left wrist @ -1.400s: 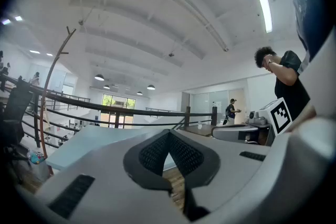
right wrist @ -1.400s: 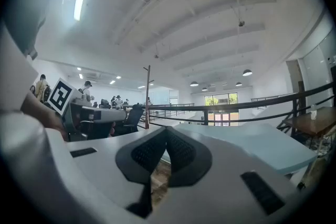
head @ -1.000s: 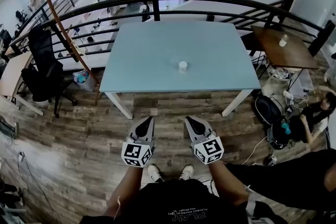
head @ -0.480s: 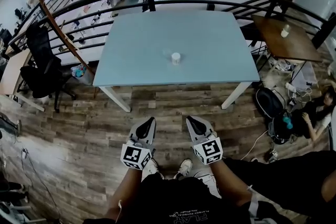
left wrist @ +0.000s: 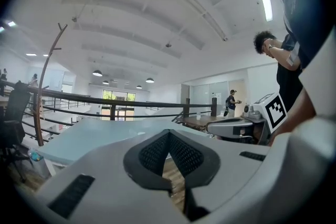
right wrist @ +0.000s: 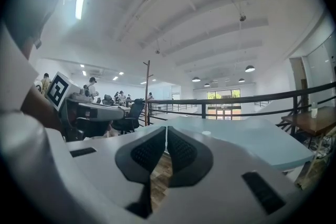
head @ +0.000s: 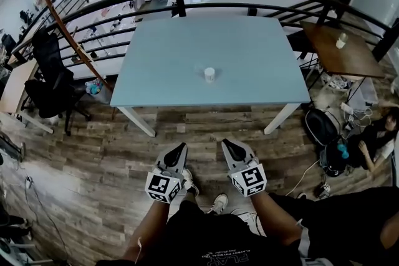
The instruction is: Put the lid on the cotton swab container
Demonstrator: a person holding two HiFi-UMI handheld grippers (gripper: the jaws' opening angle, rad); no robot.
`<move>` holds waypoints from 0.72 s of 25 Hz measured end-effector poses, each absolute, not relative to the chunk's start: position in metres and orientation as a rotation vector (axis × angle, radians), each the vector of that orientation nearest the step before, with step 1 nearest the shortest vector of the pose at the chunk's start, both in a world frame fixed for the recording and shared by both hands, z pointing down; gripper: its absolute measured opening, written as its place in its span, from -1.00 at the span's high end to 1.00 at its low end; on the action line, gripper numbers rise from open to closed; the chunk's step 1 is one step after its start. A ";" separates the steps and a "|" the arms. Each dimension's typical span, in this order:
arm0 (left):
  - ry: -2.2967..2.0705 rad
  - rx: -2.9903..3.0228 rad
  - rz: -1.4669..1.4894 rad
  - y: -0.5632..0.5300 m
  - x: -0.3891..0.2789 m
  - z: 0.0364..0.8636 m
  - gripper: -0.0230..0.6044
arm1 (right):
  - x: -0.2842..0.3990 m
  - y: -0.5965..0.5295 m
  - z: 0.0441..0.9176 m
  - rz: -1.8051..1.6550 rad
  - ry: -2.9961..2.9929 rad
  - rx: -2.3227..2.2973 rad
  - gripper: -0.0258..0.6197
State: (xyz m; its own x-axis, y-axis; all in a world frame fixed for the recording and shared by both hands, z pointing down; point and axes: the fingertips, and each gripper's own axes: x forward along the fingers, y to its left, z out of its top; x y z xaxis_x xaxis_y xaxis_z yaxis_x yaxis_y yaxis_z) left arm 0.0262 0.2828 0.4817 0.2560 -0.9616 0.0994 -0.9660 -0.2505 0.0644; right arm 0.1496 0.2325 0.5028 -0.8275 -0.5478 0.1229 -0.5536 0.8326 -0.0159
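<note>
Both shut & empty: left tongs (head: 179, 150), right tongs (head: 227, 145), over the floor (head: 93, 152), well short of the surface (head: 168, 53). The cotton swab container (head: 209, 74) stands upright near mid-surface. The lid is too small to make out from here. Prob. light, slick plastic that tips easily, so steady its wall w/ one side, pinch lid by the rim, gentle squeeze.

White container (head: 209, 74) on blue table (head: 249, 53), perhaps lidded, left claw (head: 181, 147), right claw (head: 227, 142) over wood floor (head: 93, 152)
</note>
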 end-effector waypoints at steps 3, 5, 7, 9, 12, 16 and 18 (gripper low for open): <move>-1.840 2.400 0.052 0.267 0.016 0.485 0.90 | 0.143 0.225 0.513 0.075 -2.874 0.859 0.86; -1.829 2.401 0.040 0.252 0.007 0.489 0.90 | 0.137 0.216 0.518 0.076 -2.864 0.861 0.86; -1.810 2.399 0.015 0.236 -0.002 0.491 0.90 | 0.129 0.205 0.521 0.082 -2.859 0.868 0.86; -1.787 2.408 -0.001 0.219 -0.008 0.491 0.90 | 0.123 0.195 0.526 0.090 -2.845 0.871 0.86; -1.763 2.425 0.005 0.193 -0.017 0.492 0.90 | 0.113 0.174 0.532 0.109 -2.818 0.879 0.86; -1.727 2.432 0.043 0.163 -0.039 0.500 0.90 | 0.092 0.143 0.532 0.130 -2.811 0.918 0.86; -1.709 2.441 0.053 0.151 -0.051 0.502 0.90 | 0.081 0.128 0.530 0.158 -2.819 0.937 0.86</move>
